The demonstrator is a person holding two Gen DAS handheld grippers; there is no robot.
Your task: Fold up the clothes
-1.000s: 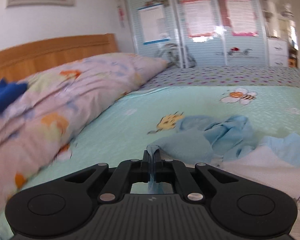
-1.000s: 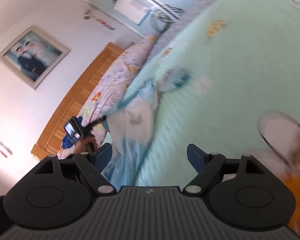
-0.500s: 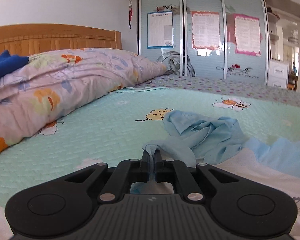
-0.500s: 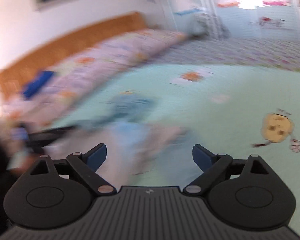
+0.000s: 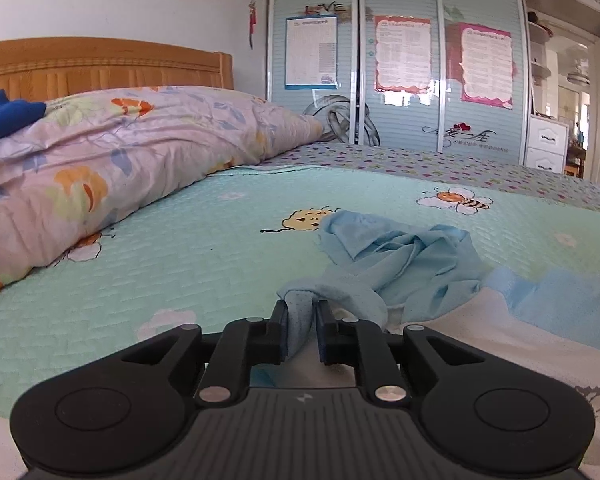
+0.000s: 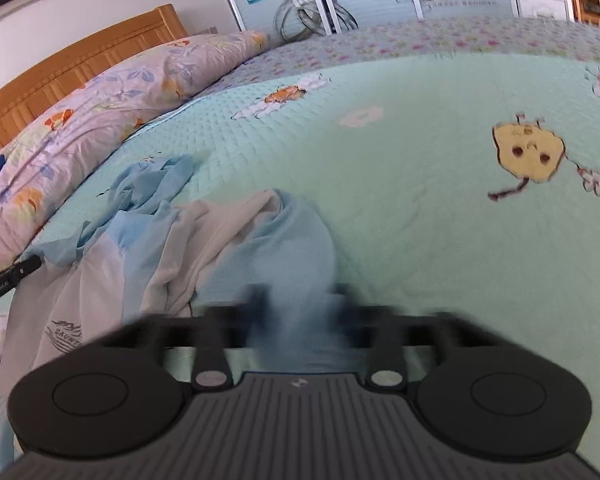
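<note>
A light blue and white shirt (image 5: pixel 404 256) lies crumpled on the green bedspread (image 5: pixel 204 248). My left gripper (image 5: pixel 302 312) has its jaws a little apart with a blue fold of the shirt still lying between them. In the right wrist view the shirt (image 6: pixel 220 240) spreads from the left to the centre. My right gripper (image 6: pixel 300 304) is blurred, its jaws narrowed around a blue part of the shirt. The left gripper's tip (image 6: pixel 24 268) shows at the left edge.
A floral pillow (image 5: pixel 100 160) lies along the left by the wooden headboard (image 5: pixel 100 68), with a dark blue cloth (image 5: pixel 8 118) on it. Wardrobe doors (image 5: pixel 400 80) stand beyond the bed's far edge.
My left gripper's jaws have parted slightly around the blue fold. My right gripper swung down to the shirt and its jaws closed in from wide open.
</note>
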